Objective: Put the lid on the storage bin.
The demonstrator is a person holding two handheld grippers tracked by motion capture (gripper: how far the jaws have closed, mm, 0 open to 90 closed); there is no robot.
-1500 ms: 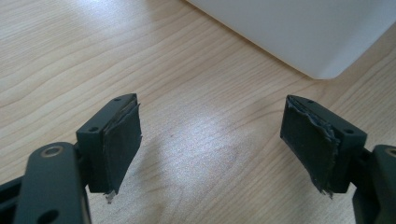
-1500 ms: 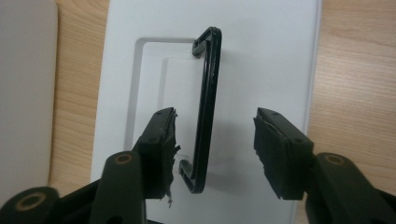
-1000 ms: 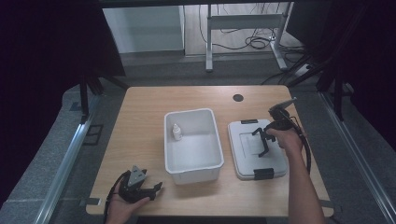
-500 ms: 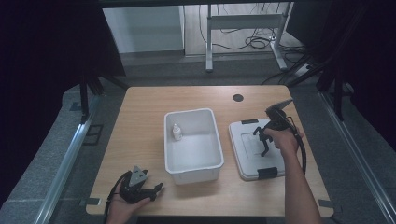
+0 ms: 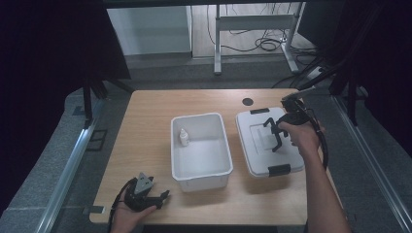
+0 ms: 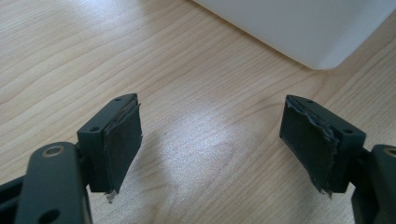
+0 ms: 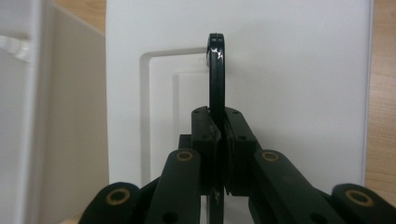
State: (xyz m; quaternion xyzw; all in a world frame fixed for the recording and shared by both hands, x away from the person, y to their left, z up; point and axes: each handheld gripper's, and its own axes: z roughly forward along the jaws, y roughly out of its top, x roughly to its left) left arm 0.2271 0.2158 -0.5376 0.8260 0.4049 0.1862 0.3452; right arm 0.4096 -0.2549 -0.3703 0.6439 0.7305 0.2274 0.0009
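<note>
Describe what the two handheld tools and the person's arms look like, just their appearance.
Both are black linkage frames with brass-coloured pivot rivets. The left tool has two blocky jaws faced with worn, frayed dark pads, a grey three-cornered plate on top and a black cable. The right tool trails a black cable too. The forearms are bare, no sleeves showing.

A wooden table (image 5: 145,145) stands on grey floor (image 5: 53,160), cables (image 5: 262,46) beyond.
</note>
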